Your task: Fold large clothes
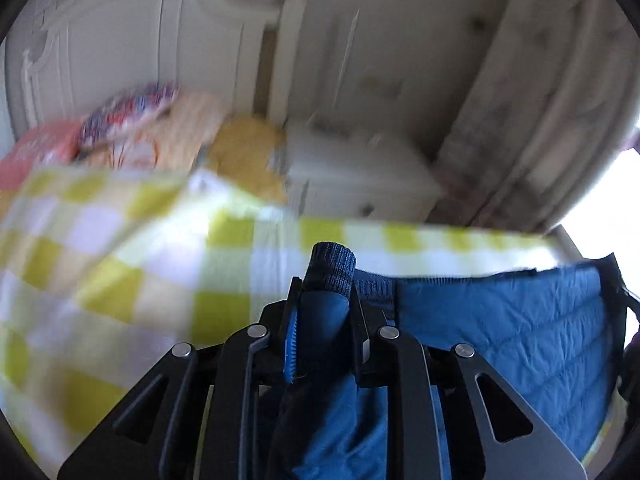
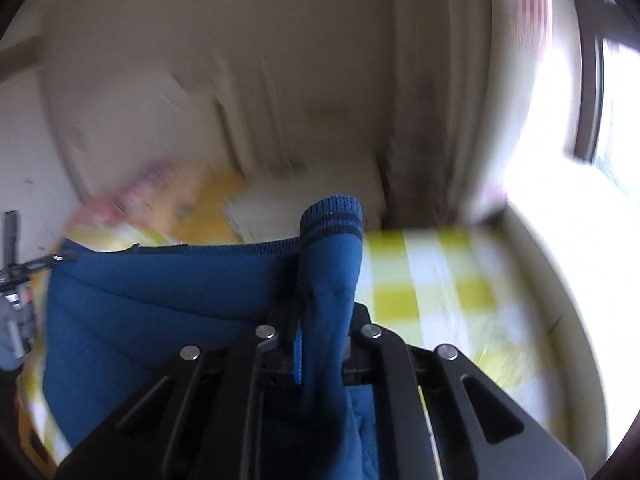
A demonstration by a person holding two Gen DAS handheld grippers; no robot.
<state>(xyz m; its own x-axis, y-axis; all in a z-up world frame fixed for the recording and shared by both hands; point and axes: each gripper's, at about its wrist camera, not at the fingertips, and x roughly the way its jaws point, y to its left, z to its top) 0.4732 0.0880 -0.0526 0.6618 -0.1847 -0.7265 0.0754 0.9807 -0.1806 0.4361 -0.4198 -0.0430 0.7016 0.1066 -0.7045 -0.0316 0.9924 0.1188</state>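
Observation:
A blue quilted jacket (image 1: 520, 332) hangs stretched between my two grippers above a bed with a yellow-and-white checked sheet (image 1: 120, 264). My left gripper (image 1: 326, 300) is shut on one sleeve, and its dark ribbed cuff (image 1: 332, 268) sticks out past the fingertips. My right gripper (image 2: 326, 312) is shut on the other sleeve, with its blue striped cuff (image 2: 332, 216) poking up. The jacket body (image 2: 152, 312) spreads to the left in the right wrist view. The checked sheet (image 2: 440, 280) lies beyond it.
Pillows and folded bedding in pink, orange and yellow (image 1: 160, 132) lie at the head of the bed. A white nightstand (image 1: 352, 176) stands beside it, with a white wardrobe (image 1: 120, 40) behind. A bright window (image 2: 580, 160) is to the right. Both views are motion-blurred.

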